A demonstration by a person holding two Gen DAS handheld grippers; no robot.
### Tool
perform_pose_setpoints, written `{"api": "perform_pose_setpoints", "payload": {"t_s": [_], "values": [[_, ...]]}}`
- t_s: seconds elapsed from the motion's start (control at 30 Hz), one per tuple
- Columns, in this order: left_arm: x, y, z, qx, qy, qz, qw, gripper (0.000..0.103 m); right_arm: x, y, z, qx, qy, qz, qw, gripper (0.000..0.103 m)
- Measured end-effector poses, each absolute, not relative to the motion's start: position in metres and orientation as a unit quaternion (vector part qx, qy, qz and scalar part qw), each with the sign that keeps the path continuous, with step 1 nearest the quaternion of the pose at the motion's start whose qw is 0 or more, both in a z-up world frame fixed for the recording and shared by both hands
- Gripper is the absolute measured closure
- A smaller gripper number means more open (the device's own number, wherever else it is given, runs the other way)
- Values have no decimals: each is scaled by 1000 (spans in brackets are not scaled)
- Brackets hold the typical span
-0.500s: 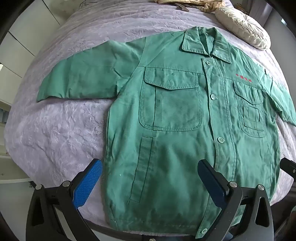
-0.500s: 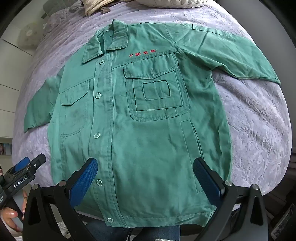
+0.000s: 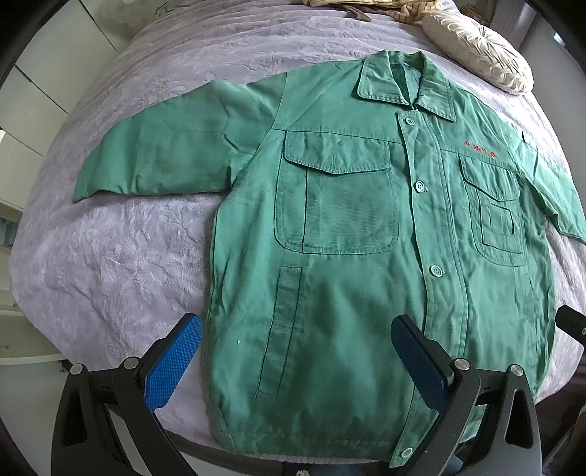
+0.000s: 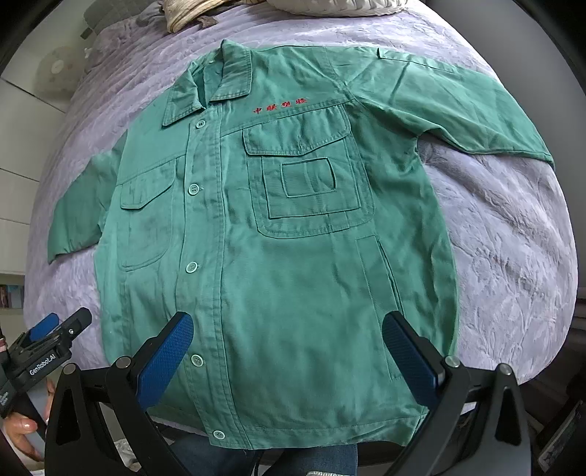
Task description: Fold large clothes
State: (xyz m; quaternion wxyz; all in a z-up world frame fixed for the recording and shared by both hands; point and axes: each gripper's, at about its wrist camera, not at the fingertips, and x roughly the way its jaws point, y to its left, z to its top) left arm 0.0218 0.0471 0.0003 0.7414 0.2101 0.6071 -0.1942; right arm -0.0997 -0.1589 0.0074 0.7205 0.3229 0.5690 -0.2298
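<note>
A green buttoned work jacket [image 3: 348, 256] lies flat, front up, on a lilac bedspread [image 3: 121, 263], collar far, hem toward me, both sleeves spread out to the sides. It fills the right wrist view [image 4: 293, 256] too, with red lettering on the chest. My left gripper [image 3: 296, 355] is open and empty, held above the hem on the jacket's left half. My right gripper [image 4: 287, 351] is open and empty above the hem on the right half. The left gripper also shows at the lower left of the right wrist view [image 4: 47, 340].
A cream pleated cushion [image 3: 479, 51] lies at the far right of the bed, beyond the collar. A beige striped cloth [image 3: 384, 5] lies at the far edge. White cupboard fronts [image 3: 22, 121] stand to the left. The bed's near edge is just under the hem.
Almost nothing differs. Both grippers hold the same place above the hem, open, and the jacket has not moved.
</note>
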Motion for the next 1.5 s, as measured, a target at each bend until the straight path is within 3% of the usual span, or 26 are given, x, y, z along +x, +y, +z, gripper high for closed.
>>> {"api": "perform_pose_setpoints", "payload": {"t_s": [1.5], "values": [[20, 56, 0, 212, 607, -195, 741, 0, -97, -151, 8, 319, 571, -231, 720, 0]]}}
